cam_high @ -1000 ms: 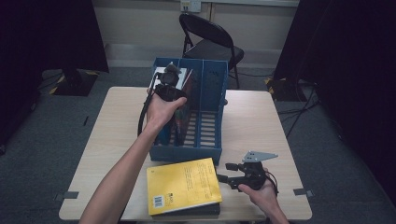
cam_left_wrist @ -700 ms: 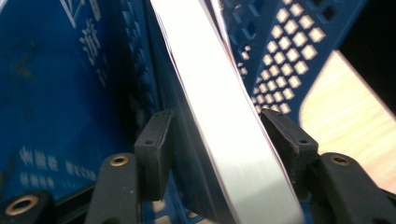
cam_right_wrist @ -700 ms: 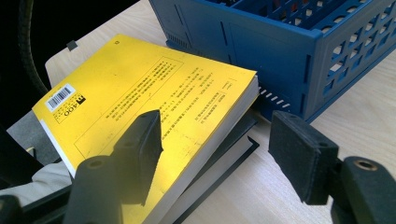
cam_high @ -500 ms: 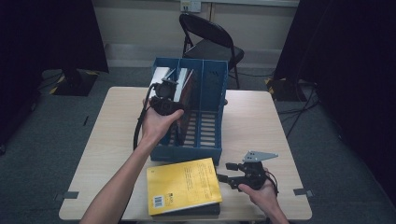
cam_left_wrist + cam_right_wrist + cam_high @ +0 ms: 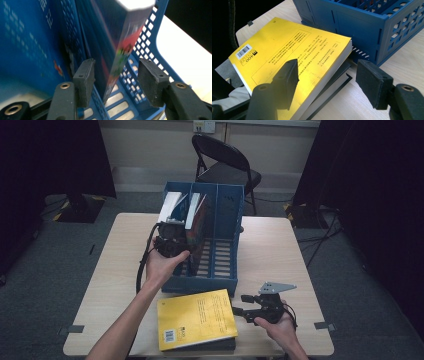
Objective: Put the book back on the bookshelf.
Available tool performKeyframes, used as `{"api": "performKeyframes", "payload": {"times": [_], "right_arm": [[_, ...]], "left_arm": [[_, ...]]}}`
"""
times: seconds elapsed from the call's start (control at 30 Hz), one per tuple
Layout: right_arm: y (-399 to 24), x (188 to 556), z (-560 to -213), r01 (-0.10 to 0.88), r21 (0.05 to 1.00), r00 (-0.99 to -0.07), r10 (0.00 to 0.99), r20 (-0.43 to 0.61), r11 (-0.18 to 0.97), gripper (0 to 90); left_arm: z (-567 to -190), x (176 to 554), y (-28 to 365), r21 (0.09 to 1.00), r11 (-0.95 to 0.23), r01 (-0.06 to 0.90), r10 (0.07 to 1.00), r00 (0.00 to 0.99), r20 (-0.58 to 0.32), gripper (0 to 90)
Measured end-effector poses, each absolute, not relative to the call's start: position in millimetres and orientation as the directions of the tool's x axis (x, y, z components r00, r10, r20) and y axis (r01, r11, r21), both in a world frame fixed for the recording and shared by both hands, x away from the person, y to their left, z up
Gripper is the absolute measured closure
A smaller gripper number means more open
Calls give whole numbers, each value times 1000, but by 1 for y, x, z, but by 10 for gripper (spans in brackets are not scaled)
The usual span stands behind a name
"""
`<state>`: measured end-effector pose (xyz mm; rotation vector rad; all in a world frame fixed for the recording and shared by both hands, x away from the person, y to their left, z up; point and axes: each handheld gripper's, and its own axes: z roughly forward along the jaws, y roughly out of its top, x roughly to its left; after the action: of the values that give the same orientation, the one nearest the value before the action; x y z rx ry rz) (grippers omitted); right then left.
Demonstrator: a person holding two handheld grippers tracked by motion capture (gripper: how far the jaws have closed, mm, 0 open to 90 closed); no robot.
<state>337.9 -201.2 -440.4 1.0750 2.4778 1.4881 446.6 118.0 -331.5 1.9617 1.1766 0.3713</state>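
Observation:
A blue three-bay file rack (image 5: 200,286) stands mid-table with two books upright in it, one in the left bay (image 5: 170,202) and one just right of it (image 5: 194,207). My left gripper (image 5: 173,231) reaches into the rack. In the left gripper view its jaws (image 5: 118,80) stand open around the lower edge of a tilted dark book (image 5: 117,37); they have just closed a little, and the right pad (image 5: 152,82) is still apart from it. My right gripper (image 5: 241,304) is open beside a flat yellow book (image 5: 197,317). Its jaws (image 5: 330,83) straddle that book's corner (image 5: 287,52) without pressing.
A thin black book (image 5: 332,93) lies under the yellow one at the table's front edge. The rack's perforated wall (image 5: 362,27) stands just behind them. Bare tabletop (image 5: 280,245) lies right of the rack. A black folding chair (image 5: 225,165) stands beyond the table.
My left hand has come down and toward the near side along the rack, slightly leftward. The right hand and the yellow book have stayed put.

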Motion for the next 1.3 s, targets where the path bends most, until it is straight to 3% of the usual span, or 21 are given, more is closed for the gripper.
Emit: {"api": "performKeyframes", "payload": {"times": [0.43,0.77,0.9,1.03,1.1,1.3], "right_arm": [[-194,337,-441,523,793,-767,577,280,312,340],[-186,333,-442,508,795,-786,556,270,333,352],[-181,329,-443,486,794,-806,539,245,365,374],[-177,323,-444,488,790,-812,526,255,370,366],[-174,320,-444,484,788,-817,519,251,381,361],[-166,308,-447,468,782,-831,504,233,411,337]], "left_arm": [[-364,426,149,741,-280,611,813,561,-155,580],[-375,393,168,738,-278,615,734,631,-250,569],[-382,377,170,734,-313,603,736,642,-214,591],[-401,360,175,719,-333,610,737,644,-205,591],[-409,357,179,696,-329,639,721,645,-252,584],[-425,339,187,680,-382,626,734,652,-188,506]]}}
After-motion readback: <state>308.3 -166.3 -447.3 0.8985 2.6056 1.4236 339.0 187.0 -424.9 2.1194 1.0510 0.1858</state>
